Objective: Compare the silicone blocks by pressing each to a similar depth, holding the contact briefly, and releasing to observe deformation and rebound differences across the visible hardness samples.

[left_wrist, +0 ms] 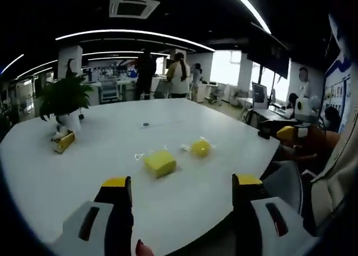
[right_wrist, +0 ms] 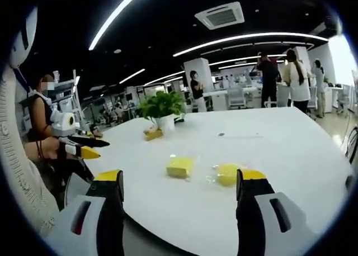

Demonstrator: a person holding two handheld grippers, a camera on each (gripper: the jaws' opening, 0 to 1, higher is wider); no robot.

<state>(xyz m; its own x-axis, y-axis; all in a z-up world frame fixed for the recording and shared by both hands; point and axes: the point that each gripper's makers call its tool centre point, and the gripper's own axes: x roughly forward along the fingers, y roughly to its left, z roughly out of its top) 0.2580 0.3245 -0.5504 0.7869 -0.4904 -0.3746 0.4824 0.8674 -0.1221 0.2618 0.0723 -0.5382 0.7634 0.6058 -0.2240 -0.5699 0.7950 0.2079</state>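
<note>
Two yellow silicone blocks lie near the front of a white table [left_wrist: 84, 161]. In the left gripper view a cuboid block [left_wrist: 159, 162] sits left of a rounder block [left_wrist: 201, 148]. My left gripper [left_wrist: 180, 183] hovers short of them, open, with nothing between its yellow-tipped jaws. From the right gripper view the cuboid block [right_wrist: 180, 166] and the rounder block [right_wrist: 226, 174] rest on the table [right_wrist: 279, 144], each on clear wrap. My right gripper [right_wrist: 180, 184] is open too, jaws wide and apart from the blocks.
A potted plant [left_wrist: 64, 99] [right_wrist: 162, 108] stands at the far left with a yellow item [left_wrist: 64, 142] [right_wrist: 152, 134] beside it. A small dark spot [left_wrist: 146, 123] lies mid-table. A seated person [right_wrist: 42, 122] with a yellow-tipped tool [right_wrist: 84, 151] is close by. People stand behind.
</note>
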